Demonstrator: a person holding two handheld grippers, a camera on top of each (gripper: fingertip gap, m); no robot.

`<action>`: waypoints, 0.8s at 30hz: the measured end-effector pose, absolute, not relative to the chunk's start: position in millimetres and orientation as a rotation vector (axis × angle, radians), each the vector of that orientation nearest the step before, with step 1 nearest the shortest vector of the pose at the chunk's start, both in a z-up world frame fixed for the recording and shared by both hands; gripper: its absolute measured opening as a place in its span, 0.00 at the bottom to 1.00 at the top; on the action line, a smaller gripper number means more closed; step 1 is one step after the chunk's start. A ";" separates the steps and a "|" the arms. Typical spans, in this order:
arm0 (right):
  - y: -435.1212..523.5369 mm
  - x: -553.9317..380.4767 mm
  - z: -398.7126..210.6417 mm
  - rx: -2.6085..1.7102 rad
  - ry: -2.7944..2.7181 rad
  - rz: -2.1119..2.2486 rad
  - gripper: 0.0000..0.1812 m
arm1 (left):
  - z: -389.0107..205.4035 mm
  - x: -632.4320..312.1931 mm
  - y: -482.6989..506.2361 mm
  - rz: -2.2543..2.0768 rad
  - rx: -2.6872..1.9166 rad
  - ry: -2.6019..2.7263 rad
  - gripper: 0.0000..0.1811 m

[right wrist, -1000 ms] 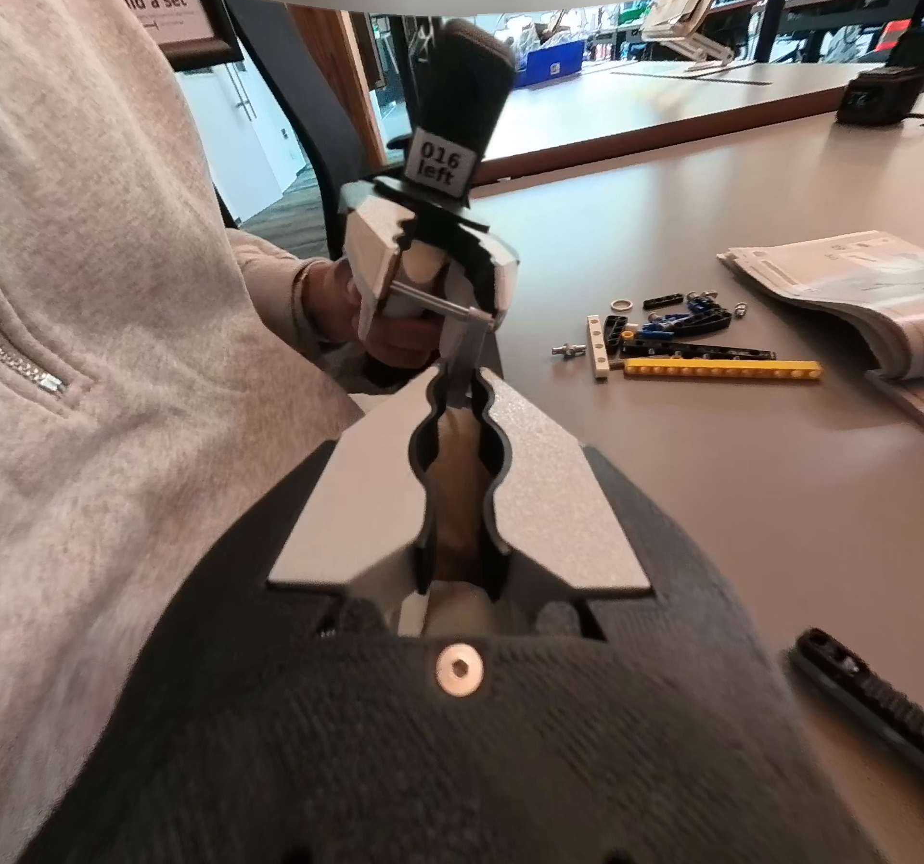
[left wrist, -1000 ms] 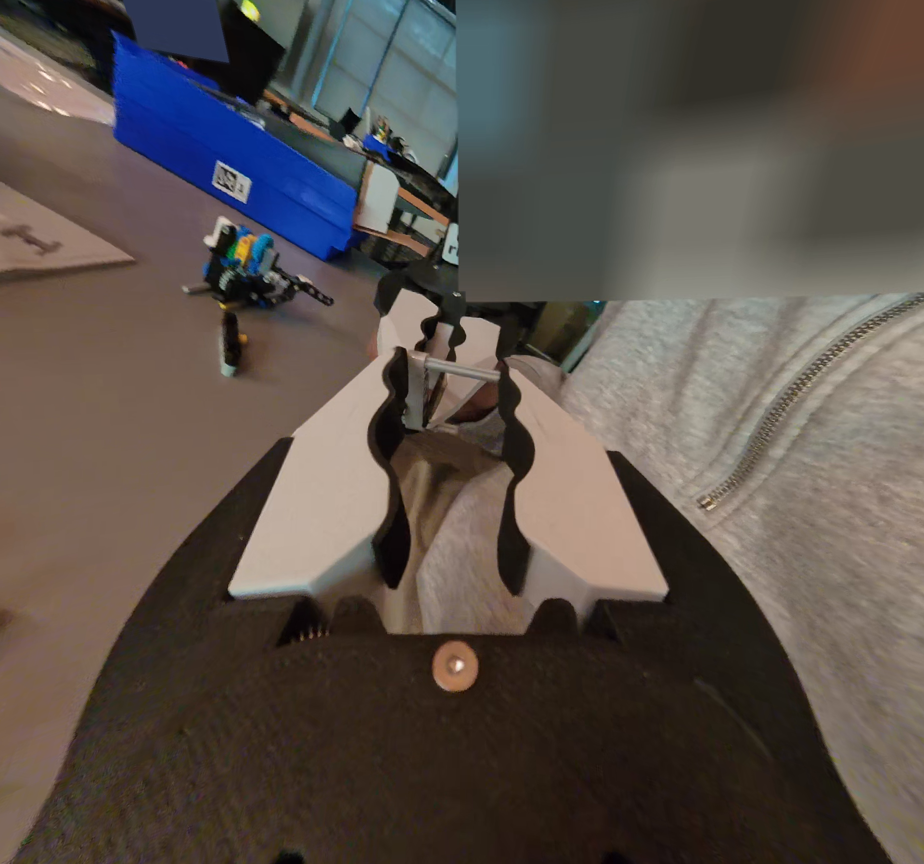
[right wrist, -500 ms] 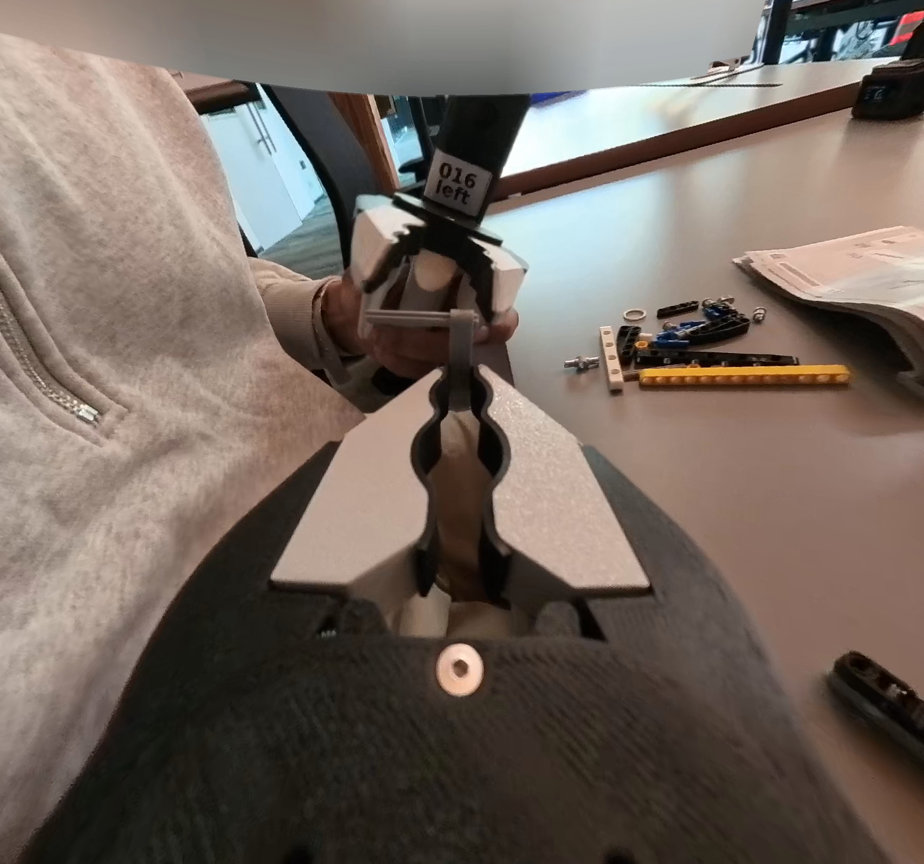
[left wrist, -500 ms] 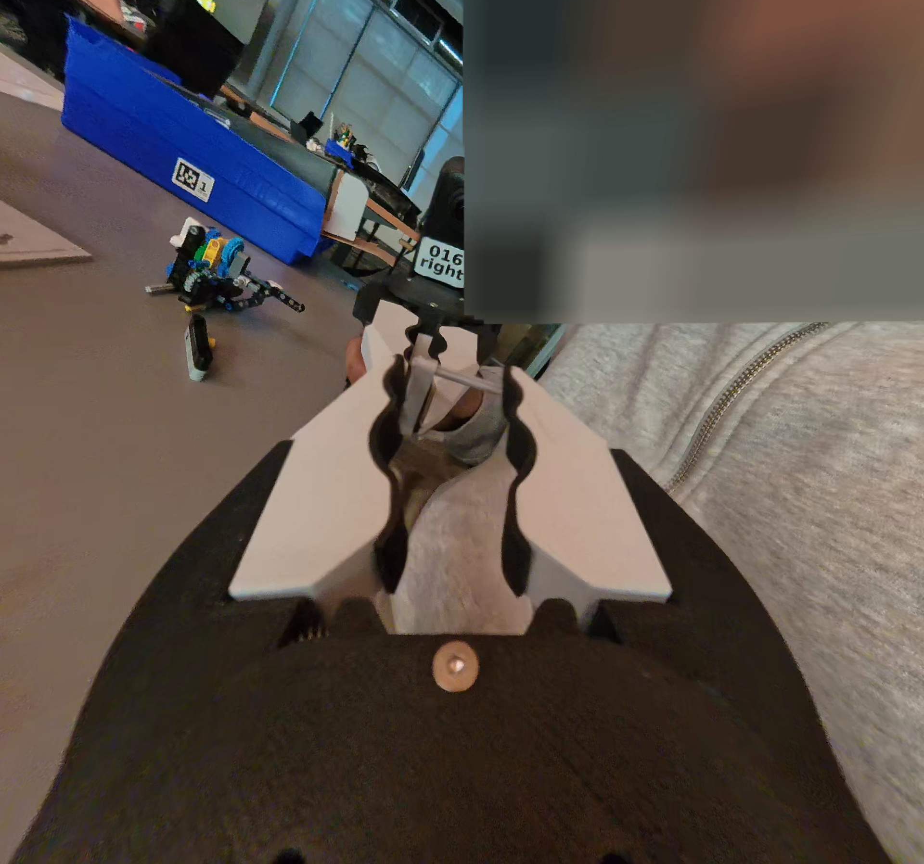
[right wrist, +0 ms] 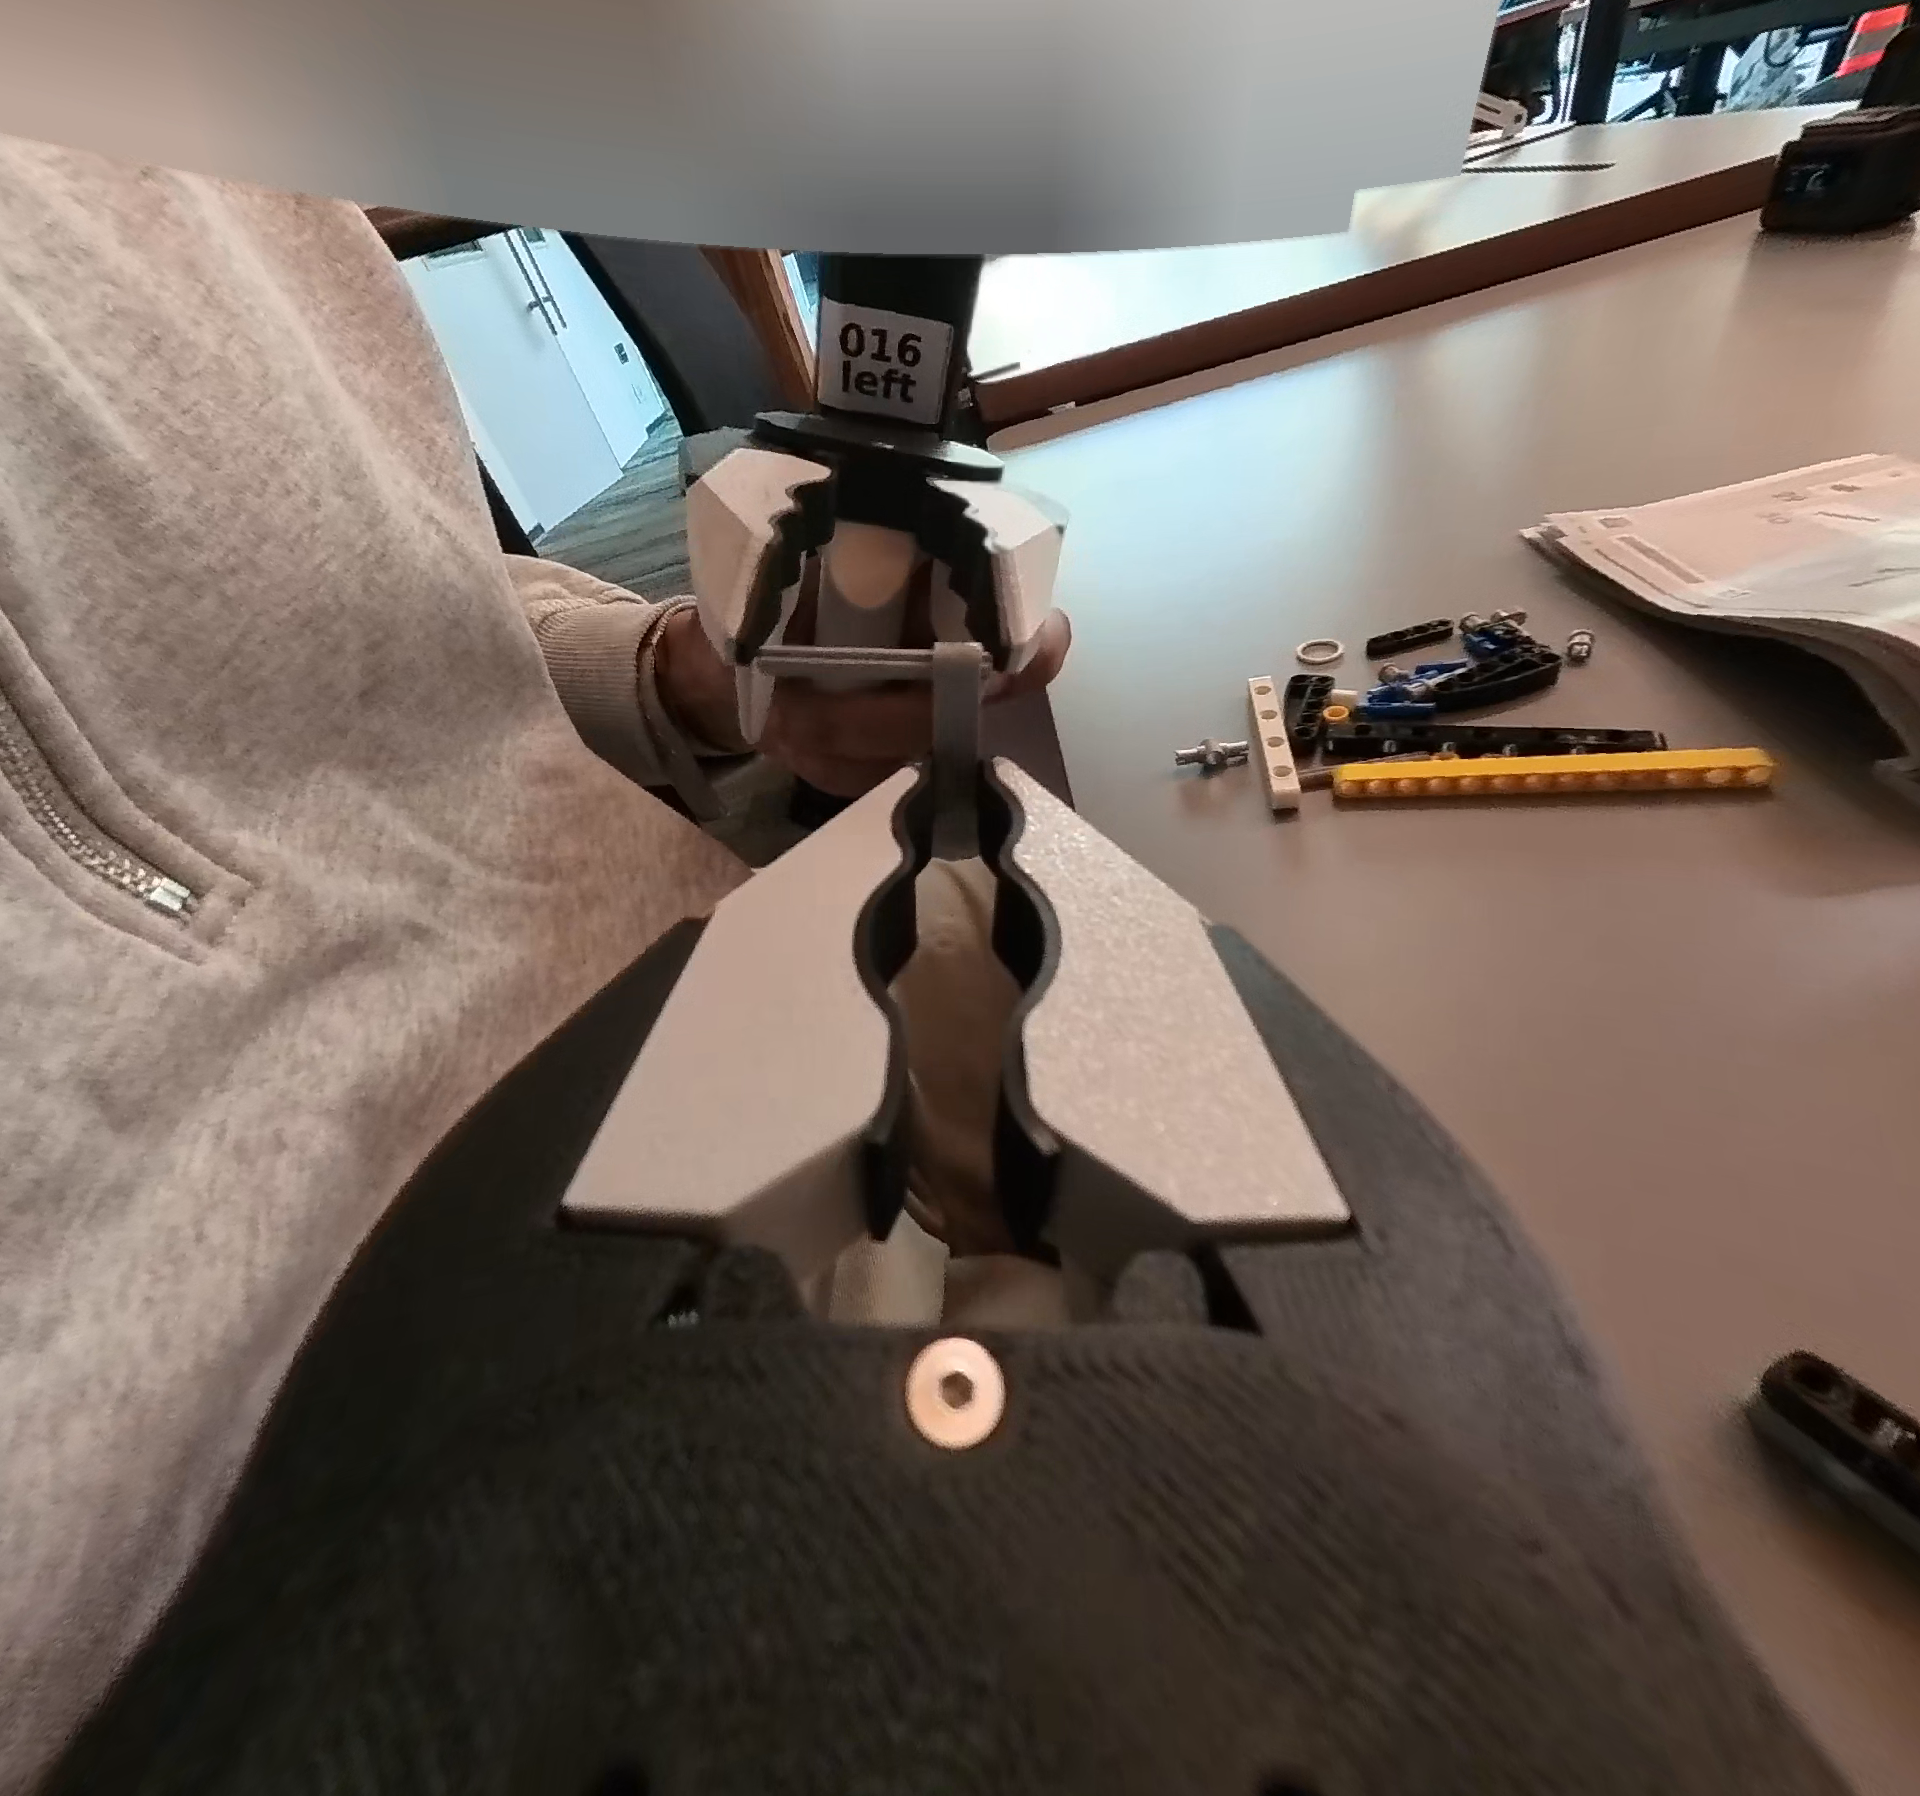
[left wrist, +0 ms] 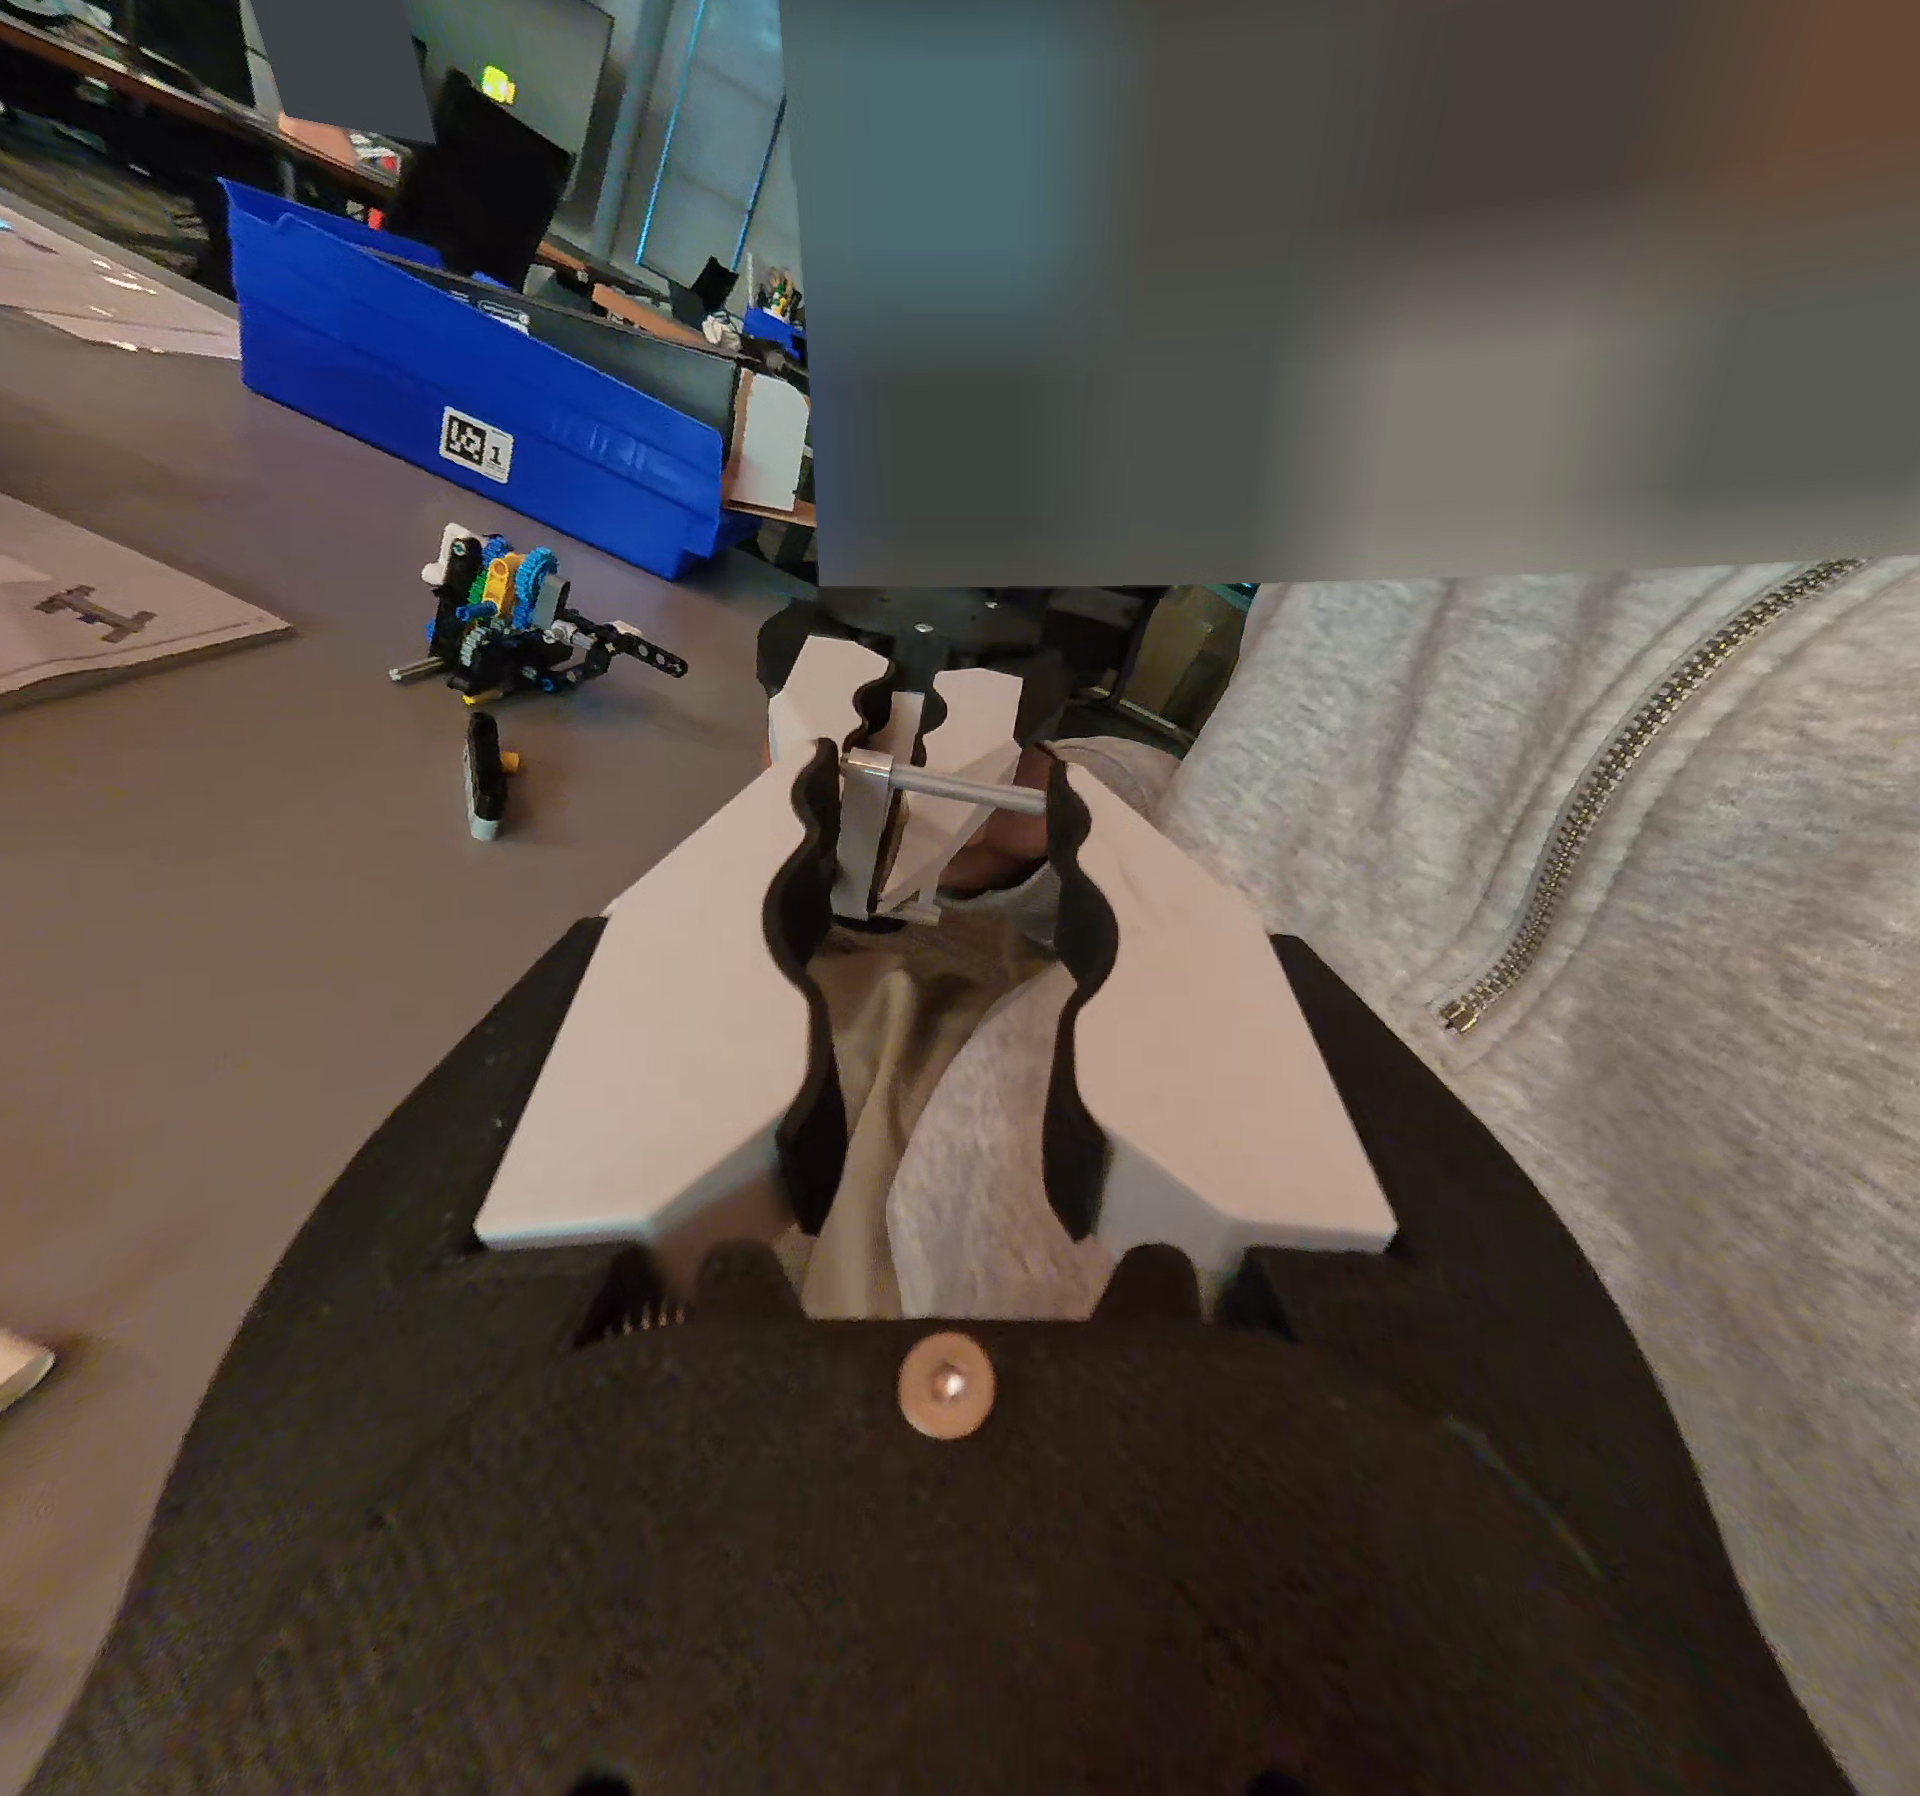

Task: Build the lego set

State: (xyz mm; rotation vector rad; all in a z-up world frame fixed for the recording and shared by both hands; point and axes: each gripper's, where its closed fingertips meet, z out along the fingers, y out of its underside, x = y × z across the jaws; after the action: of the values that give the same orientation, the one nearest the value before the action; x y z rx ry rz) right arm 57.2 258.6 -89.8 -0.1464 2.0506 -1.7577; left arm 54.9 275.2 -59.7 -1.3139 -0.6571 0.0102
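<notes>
My left gripper is shut on a thin grey axle, clamped lengthwise between its two fingertips. My right gripper is shut on a short grey beam held upright. The beam's top end sits on the axle, near one end of it. The two grippers face each other in the air in front of the person's grey hoodie. The left gripper shows in the right wrist view. The right gripper and the beam show in the left wrist view.
On the table are a part-built lego model, a small black piece, a blue bin and a booklet. Loose parts lie by another booklet: a yellow beam, a white beam, black beams. Less than 4 cm separates the two grippers' tips. The small black piece is about 15 cm from both grippers' fingertips.
Both grippers have swung a little together, and the axle now lies level in the right wrist view. The beam stays on the axle near its end. Both grips are unchanged.
</notes>
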 end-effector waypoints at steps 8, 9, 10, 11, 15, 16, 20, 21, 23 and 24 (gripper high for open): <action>257.5 55.4 -91.0 -0.118 2.048 -1.745 0.04 | -58.2 53.7 274.3 0.068 -1.313 -0.648 0.18; 257.5 55.5 -90.9 -0.123 2.051 -1.746 0.04 | -58.3 54.0 274.4 0.060 -1.313 -0.647 0.18; 257.6 55.5 -90.8 -0.126 2.052 -1.747 0.04 | -58.3 54.1 274.7 0.059 -1.314 -0.647 0.18; 257.6 55.4 -90.5 -0.127 2.050 -1.749 0.03 | -58.1 53.9 274.8 0.065 -1.315 -0.647 0.18; 257.2 54.7 -90.4 -0.122 2.044 -1.746 0.04 | -58.4 53.0 274.5 0.074 -1.316 -0.651 0.19; 257.1 54.6 -90.4 -0.123 2.045 -1.746 0.04 | -58.6 53.0 274.3 0.073 -1.316 -0.651 0.19; 256.8 54.7 -90.0 -0.125 2.041 -1.746 0.04 | -59.2 52.8 274.4 0.083 -1.323 -0.649 0.20; 256.6 54.8 -89.9 -0.125 2.041 -1.746 0.03 | -59.2 53.4 274.9 0.079 -1.324 -0.647 0.20; 256.3 54.3 -90.0 -0.122 2.040 -1.745 0.03 | -59.0 53.2 274.9 0.081 -1.320 -0.647 0.19; 256.2 54.2 -90.1 -0.121 2.039 -1.745 0.04 | -59.0 53.1 274.9 0.082 -1.320 -0.648 0.19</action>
State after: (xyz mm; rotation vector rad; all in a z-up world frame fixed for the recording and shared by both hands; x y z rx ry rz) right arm 54.2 256.2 -90.1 -0.1208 2.0388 -1.7447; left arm 53.1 274.9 -59.0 -1.3195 -0.6476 0.0819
